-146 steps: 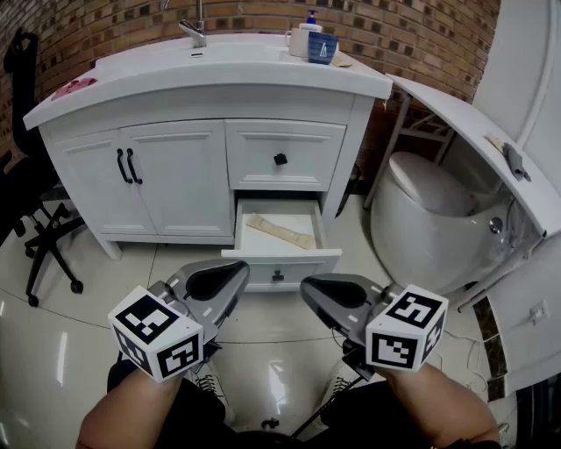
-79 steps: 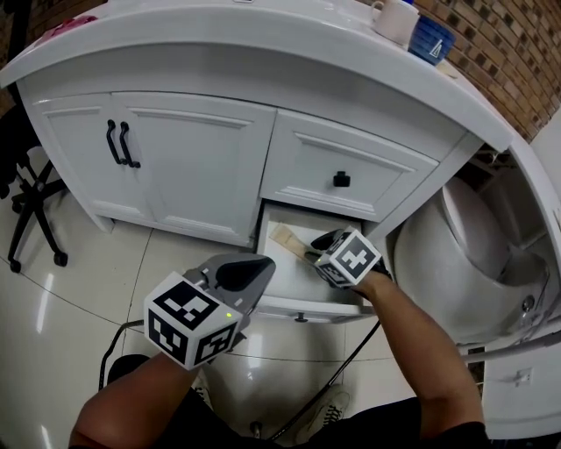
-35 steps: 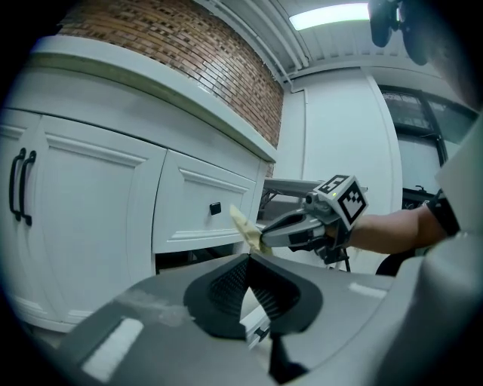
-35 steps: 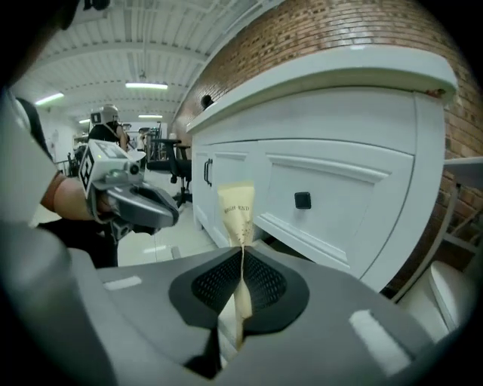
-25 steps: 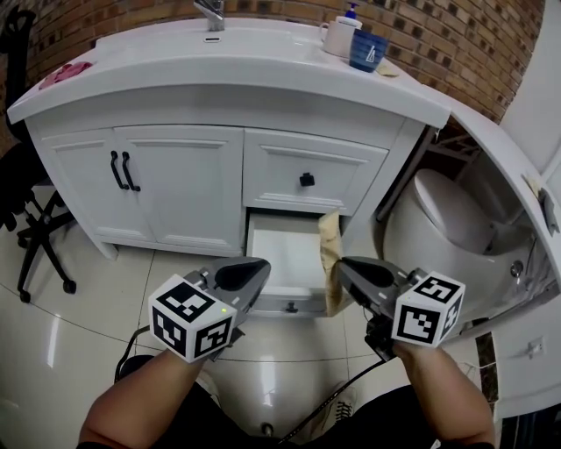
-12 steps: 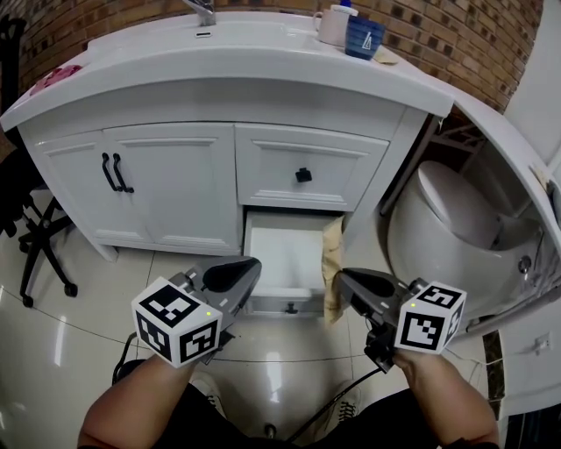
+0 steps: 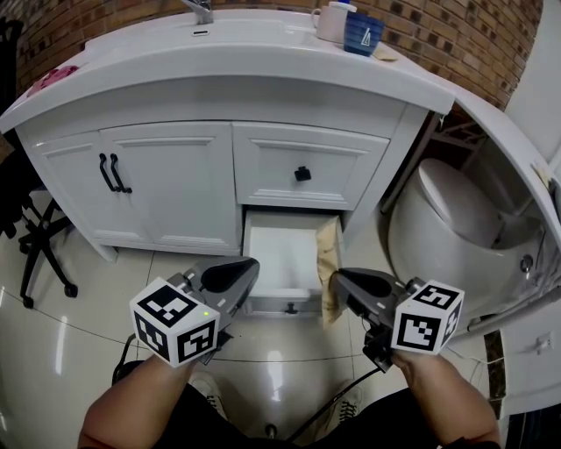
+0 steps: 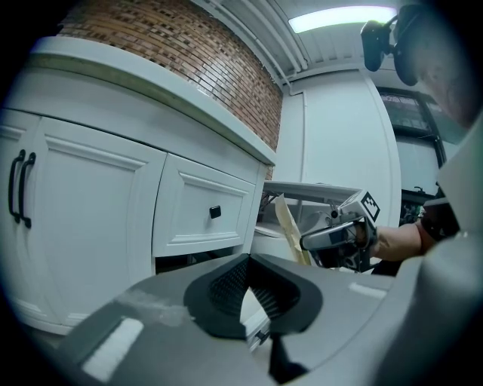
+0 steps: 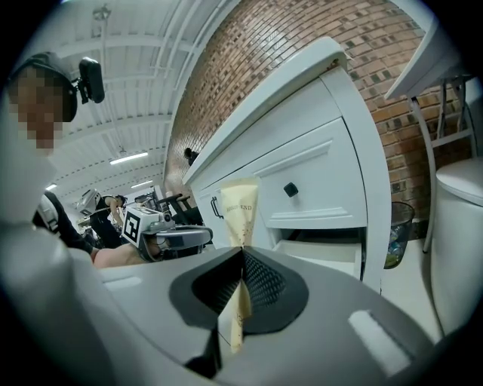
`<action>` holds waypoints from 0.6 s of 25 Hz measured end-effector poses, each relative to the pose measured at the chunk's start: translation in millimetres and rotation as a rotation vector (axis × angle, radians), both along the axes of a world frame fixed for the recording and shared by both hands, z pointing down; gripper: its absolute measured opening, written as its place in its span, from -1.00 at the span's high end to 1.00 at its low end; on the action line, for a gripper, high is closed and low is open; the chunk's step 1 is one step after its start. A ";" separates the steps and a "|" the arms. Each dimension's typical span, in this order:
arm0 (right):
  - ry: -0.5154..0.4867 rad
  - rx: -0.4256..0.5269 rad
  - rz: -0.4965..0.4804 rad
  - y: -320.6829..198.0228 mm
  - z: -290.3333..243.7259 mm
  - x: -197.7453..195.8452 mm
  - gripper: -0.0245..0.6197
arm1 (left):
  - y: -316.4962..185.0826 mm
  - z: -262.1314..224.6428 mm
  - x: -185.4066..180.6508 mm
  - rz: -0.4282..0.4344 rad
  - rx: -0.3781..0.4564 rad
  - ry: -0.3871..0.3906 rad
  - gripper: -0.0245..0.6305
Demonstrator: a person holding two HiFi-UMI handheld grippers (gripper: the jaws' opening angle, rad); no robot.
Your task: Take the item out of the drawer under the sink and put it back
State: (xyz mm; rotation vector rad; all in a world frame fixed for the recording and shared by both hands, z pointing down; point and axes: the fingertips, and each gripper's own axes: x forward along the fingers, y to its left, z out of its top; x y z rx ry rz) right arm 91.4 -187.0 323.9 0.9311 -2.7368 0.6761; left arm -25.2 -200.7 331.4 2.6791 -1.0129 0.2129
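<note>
Right gripper (image 7: 337,277) is clamping the tan packet (image 7: 329,261) upright, outside the open drawer (image 7: 279,303).
The packet is hanging just beside the drawer's right front corner, while the left gripper (image 7: 251,264) is hovering with jaws together, empty. Returning it well probably means tilting the packet flat and lowering it between the drawer walls before letting go.

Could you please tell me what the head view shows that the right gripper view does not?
Only the head view shows the blue cup and white mug on the countertop, and the bare inside of the open white drawer. Only the right gripper view shows the print on the tall beige paper packet clamped in the right gripper, plus a black bin. Both show the packet, the white vanity, its black drawer knob and the left gripper.
</note>
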 end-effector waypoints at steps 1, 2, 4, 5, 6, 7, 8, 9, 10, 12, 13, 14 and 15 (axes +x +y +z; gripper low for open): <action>0.001 0.002 0.001 -0.4 -0.1 0.1 0.90 | -0.1 -0.1 -0.6 -0.003 0.002 0.000 0.91; 0.002 0.003 0.002 -0.6 0.0 0.2 0.90 | -0.3 -0.1 -1.3 -0.006 0.002 -0.001 0.91; 0.006 0.006 0.001 -0.8 0.1 0.1 0.90 | -0.7 0.1 -2.5 -0.011 0.001 0.000 0.91; 0.009 0.008 0.001 -0.7 0.2 0.0 0.90 | -1.0 0.2 -3.0 -0.013 0.000 0.000 0.91; 0.012 0.009 0.001 -0.5 0.4 -0.1 0.90 | -1.1 0.2 -3.4 -0.014 -0.001 0.000 0.91; 0.014 0.010 0.001 -0.3 0.6 -0.1 0.89 | -1.1 0.1 -3.7 -0.015 -0.002 0.000 0.91; 0.016 0.010 0.000 -0.1 0.8 -0.1 0.90 | -1.0 0.0 -4.0 -0.016 -0.002 0.000 0.91; 0.017 0.011 0.000 0.0 0.9 -0.2 0.89 | -1.0 -0.3 -4.3 -0.016 -0.002 0.001 0.91; 0.019 0.012 0.000 0.0 0.8 -0.3 0.90 | -1.0 -0.7 -4.6 -0.017 -0.002 0.002 0.91; 0.021 0.012 0.001 -0.2 0.6 -0.5 0.90 | -0.8 -1.6 -4.8 -0.017 -0.002 0.004 0.91; 0.021 0.012 0.002 -0.1 0.5 -0.6 0.90 | -0.5 -1.9 -4.7 -0.016 -0.002 0.004 0.91; 0.021 0.012 0.002 -0.1 0.4 -0.5 0.89 | -0.1 -2.0 -4.6 -0.016 -0.002 0.005 0.91; 0.021 0.012 0.003 0.0 0.3 -0.5 0.90 | 0.1 -2.0 -4.4 -0.015 -0.002 0.006 0.91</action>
